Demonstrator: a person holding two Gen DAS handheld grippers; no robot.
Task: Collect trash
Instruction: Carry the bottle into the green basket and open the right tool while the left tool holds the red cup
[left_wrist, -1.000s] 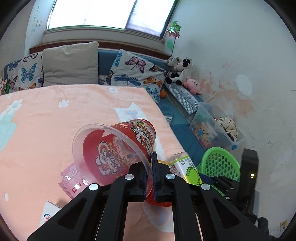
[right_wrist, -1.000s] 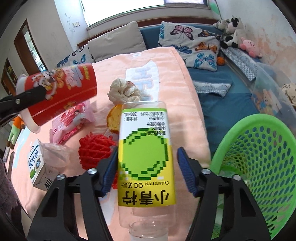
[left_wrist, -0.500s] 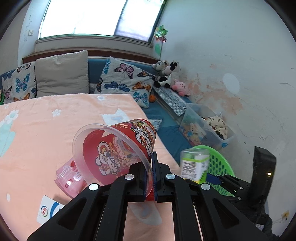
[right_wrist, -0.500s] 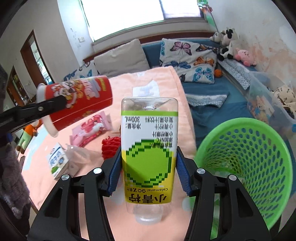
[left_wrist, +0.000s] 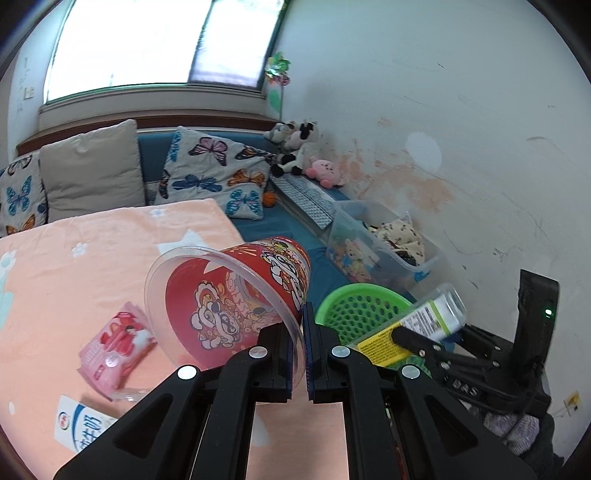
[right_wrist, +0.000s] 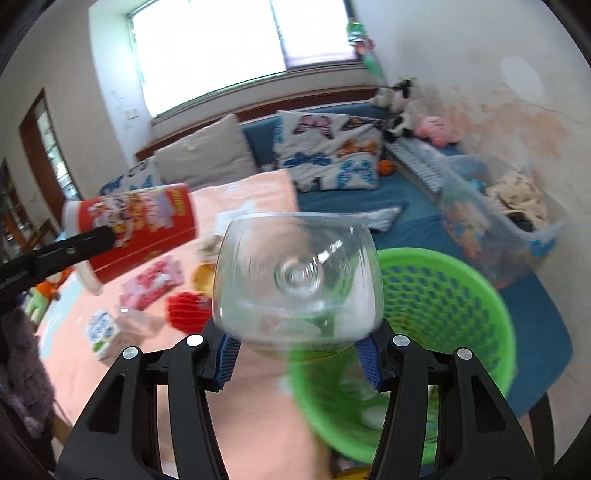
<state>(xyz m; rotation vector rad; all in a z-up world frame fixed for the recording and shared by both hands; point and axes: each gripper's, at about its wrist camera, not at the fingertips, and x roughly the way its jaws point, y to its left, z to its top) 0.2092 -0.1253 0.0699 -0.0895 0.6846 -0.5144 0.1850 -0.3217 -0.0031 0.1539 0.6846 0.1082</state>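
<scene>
Daylight floods a wide window (left_wrist: 159, 44) above a blue sofa (left_wrist: 303, 236) with butterfly cushions (left_wrist: 218, 173); the white wall (left_wrist: 461, 129) (stained pink in patches) flanks plush toys (left_wrist: 295, 147).

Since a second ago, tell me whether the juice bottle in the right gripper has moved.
Yes. The juice bottle has swung from beside the peach blanket to above the green basket, tipping its base toward the right wrist camera, while the right gripper stays clamped on it.
</scene>
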